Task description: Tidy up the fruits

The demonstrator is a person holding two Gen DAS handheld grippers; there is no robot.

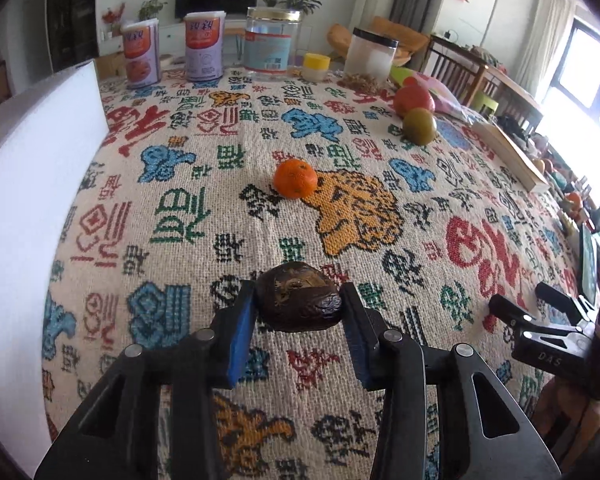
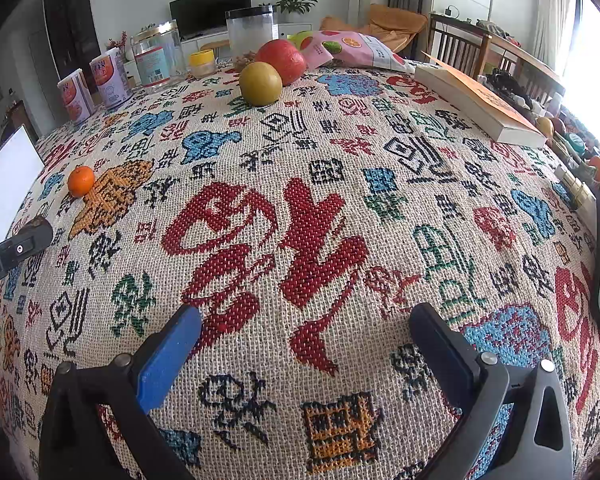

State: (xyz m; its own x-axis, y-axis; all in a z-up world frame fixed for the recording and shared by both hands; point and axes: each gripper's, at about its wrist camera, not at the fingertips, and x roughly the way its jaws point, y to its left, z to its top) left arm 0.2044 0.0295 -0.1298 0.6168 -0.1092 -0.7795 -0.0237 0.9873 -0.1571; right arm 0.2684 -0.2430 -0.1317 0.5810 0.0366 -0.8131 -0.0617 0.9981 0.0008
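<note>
While my left gripper (image 1: 298, 312) reaches low and forward over the patterned tablecloth (image 1: 188, 208), its two blue-padded fingers (image 1: 242, 340) pinch a dark, wrinkled fruit (image 1: 298, 302) from either side, and I cannot tell whether the fruit touches the cloth. To its left stands a white box (image 1: 32, 184). Ahead, near the middle of the cloth, lies one small orange mandarin (image 1: 295, 179). Further right and farther back sit one green fruit (image 2: 260, 83) and one red fruit (image 2: 285, 60), touching each other. That makes four fruits in all, counting the one I hold. Along the far edge I count two purple cans (image 1: 172, 52), two clear jars (image 1: 273, 43) and one small yellow-lidded jar (image 1: 316, 66). My right gripper (image 2: 306, 344) hovers level just above the cloth, jaws spread wide with nothing between them. One book (image 2: 480, 106) lies at the right edge.
</note>
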